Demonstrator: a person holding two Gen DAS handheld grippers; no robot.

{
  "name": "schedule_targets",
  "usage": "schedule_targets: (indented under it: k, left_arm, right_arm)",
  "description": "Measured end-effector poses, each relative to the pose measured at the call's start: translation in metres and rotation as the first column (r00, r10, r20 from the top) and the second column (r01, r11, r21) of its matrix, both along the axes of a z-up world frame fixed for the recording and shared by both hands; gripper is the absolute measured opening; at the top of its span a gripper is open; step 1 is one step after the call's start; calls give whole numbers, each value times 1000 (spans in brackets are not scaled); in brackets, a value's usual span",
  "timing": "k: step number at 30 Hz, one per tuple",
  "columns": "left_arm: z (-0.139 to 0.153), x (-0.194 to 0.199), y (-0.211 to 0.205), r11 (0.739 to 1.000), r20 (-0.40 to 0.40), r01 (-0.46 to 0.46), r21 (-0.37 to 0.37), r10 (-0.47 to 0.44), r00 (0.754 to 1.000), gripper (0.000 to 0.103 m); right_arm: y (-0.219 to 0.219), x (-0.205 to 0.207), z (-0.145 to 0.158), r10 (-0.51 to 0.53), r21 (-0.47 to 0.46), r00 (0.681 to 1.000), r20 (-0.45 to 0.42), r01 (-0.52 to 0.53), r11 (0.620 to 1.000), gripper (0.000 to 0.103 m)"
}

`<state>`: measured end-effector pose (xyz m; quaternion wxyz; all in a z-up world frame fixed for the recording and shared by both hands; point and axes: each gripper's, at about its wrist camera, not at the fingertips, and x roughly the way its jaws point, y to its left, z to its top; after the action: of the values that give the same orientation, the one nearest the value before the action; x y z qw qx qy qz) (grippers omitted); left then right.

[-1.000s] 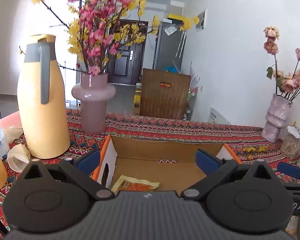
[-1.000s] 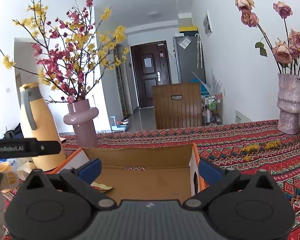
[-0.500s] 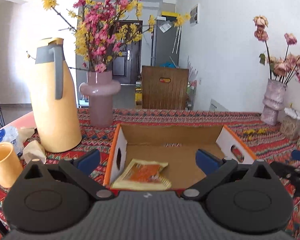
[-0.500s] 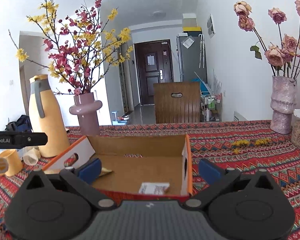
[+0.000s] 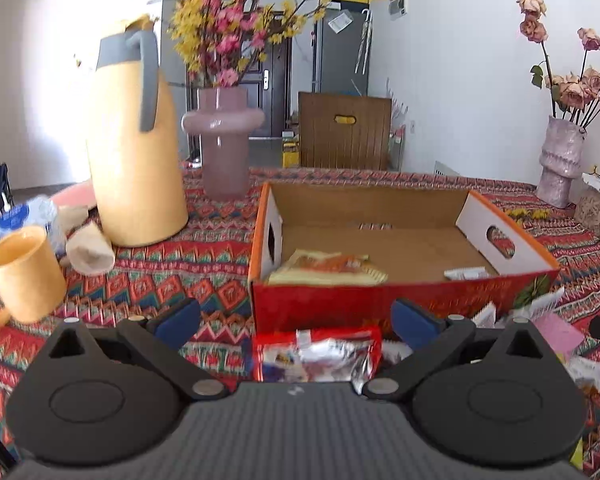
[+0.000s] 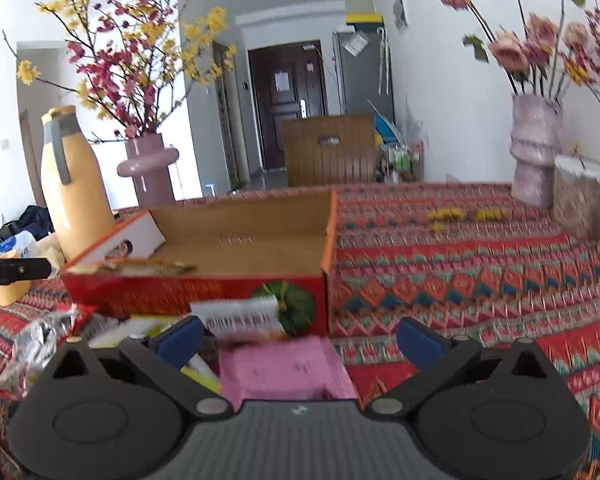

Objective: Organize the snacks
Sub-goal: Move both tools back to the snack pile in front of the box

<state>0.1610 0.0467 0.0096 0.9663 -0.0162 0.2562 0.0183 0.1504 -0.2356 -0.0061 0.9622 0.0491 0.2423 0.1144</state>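
Surface: patterned tablecloth (image 5: pixel 204 280).
Box (image 5: pixel 380 300): open-topped, far of the loose snacks, ready for filling.
Left gripper (image 5: pixel 296 316): wide above red packet (image 5: pixel 316 350).
Right gripper (image 6: pixel 300 336): wide above pink packet (image 6: pixel 280 368).

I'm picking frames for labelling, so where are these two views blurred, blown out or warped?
Left wrist view: doorway at far left blown out, yellow mug smeared, walls bowed by the fisheye. Right wrist view: white-striped packet and pink packet motion-blurred, dried-rose vase soft, corners vignetted.
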Motion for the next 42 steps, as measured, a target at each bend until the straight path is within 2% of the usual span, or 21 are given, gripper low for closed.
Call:
schedule_targets:
  k: [5, 15, 24, 35, 42]
  left_arm:
    - [-16, 1, 6, 999, -34, -23, -43, 21, 999, 103]
    - [-29, -2, 11, 998, 21, -11, -65, 12, 1000, 103]
    - [-32, -3, 12, 997, 30, -4, -76, 6, 1000, 103]
    - [-34, -5, 13, 996, 24, -5, -89, 7, 1000, 103]
    - [-34, -5, 14, 996, 20, -8, -92, 9, 1000, 103]
  right_arm:
    - [-5, -5, -11, -4, 12, 1000, -27, 5, 1000, 103]
    - [-2, -5, -22, 9, 16, 998, -55, -8, 1000, 103]
    - [4, -3, -25, -6, 11, 998, -61, 7, 1000, 103]
    - [-3, -10, -28, -44, -47, 996, -80, 40, 998, 103]
    - [7, -4, -34, -1, -108, 994, -114, -11, 994, 103]
